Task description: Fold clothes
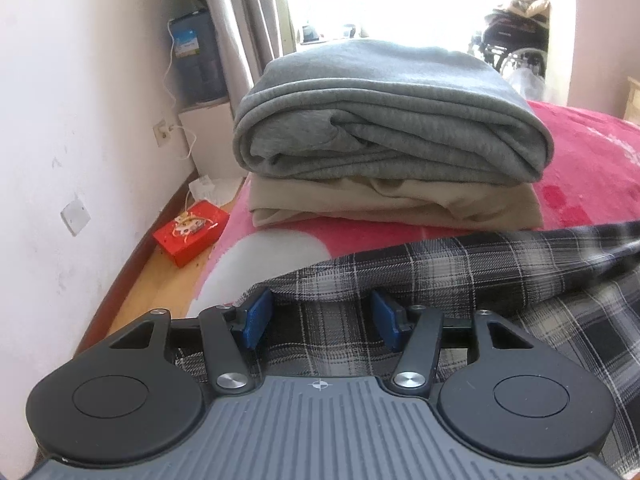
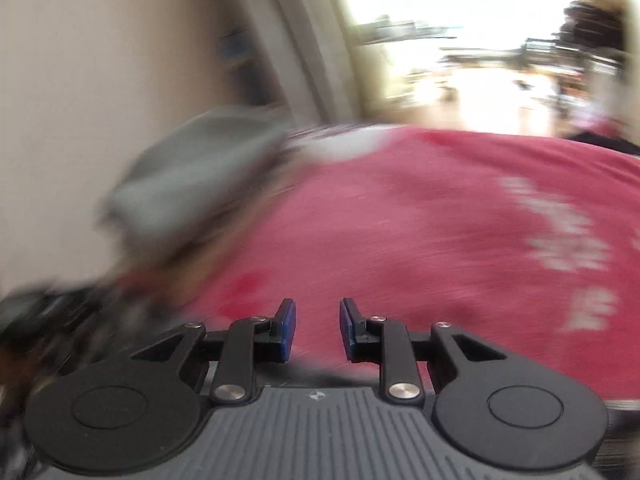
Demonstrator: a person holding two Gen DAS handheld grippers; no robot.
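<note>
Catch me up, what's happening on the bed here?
A person is folding clothes on a red blanket with two handheld tools. A folded grey garment sits on a folded beige one. The left tool is open over a black-and-white plaid shirt, not gripping it. The right tool is open and empty above bare blanket; that view is motion-blurred.

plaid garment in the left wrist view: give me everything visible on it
The plaid garment is black, grey and white checked woven cloth, flannel-like by its look. It lies unfolded and rumpled on the pink bedcover, in front of the folded stack, a long raised fold running across it. It runs out of frame right and below. The left gripper is open over its near edge, blue pads either side of the cloth, not pinching it.
</note>
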